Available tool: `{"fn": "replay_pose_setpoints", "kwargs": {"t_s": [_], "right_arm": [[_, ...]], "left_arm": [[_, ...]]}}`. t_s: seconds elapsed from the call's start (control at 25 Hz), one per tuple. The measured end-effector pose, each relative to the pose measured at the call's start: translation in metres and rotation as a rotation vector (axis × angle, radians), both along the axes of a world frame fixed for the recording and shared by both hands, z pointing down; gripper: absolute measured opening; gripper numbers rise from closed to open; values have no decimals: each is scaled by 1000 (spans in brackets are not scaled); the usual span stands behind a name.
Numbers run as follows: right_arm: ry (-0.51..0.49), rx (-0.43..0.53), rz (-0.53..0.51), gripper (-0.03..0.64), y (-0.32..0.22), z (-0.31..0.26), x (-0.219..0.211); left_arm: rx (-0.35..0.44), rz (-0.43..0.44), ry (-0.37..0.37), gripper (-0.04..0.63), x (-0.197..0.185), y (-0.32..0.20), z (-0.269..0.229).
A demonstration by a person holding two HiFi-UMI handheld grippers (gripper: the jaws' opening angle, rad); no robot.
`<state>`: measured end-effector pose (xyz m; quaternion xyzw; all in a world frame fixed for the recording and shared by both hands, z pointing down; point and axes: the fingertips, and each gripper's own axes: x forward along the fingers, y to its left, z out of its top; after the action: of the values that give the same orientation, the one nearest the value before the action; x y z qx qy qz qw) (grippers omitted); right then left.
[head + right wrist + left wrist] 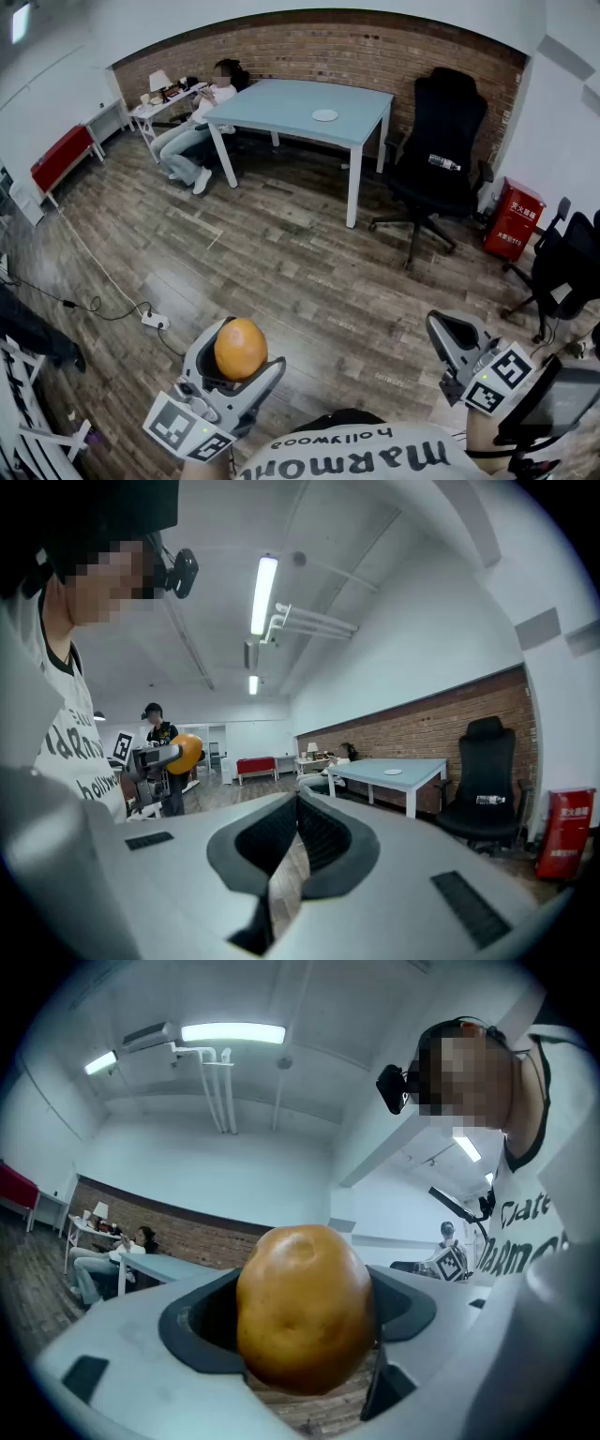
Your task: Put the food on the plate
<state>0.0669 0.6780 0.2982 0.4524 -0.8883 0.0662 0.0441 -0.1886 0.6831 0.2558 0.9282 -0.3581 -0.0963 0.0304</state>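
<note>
a light blue table [272, 103] is seen well ahead of both grippers, across the wooden floor [281, 253]. the left gripper [246, 362] is held with its jaws wide apart, clamped on the food. the right gripper [295, 836] is seen empty, its jaws closed together with nothing touched. an orange-brown potato [302, 1309] is pinched between the left pads, bulging past the jaw tips. a small white plate [325, 115] is set on the far table.
</note>
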Motion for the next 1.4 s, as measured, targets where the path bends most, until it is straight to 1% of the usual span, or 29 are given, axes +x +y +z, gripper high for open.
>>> {"fn": "replay_pose_setpoints", "kwargs": {"t_s": [0.16, 0.36, 0.48, 0.8, 1.04, 1.16, 1.28, 1.4], "right_arm": [[0, -2, -8, 8, 0, 1, -3], [-70, 3, -1, 9, -4, -10, -3], [-63, 10, 8, 9, -8, -11, -3], [-113, 47, 20, 9, -23, -17, -10], [-83, 17, 17, 9, -35, -3, -22], [-97, -9, 12, 9, -43, 3, -26], [-115, -38, -7, 9, -50, 10, -30], [-91, -43, -3, 9, -59, 15, -23]], "left_arm": [[4, 2, 4, 356, -2, -2, -2], [17, -1, 3, 356, -7, -4, -7], [27, 1, 5, 356, -10, -8, -11], [78, 17, -1, 356, -14, -20, -18], [75, 30, 6, 356, -18, -34, -16], [80, 27, 0, 356, -19, -42, -13], [59, 23, 16, 356, -20, -51, -6], [45, 32, 16, 356, -12, -61, -1]]}}
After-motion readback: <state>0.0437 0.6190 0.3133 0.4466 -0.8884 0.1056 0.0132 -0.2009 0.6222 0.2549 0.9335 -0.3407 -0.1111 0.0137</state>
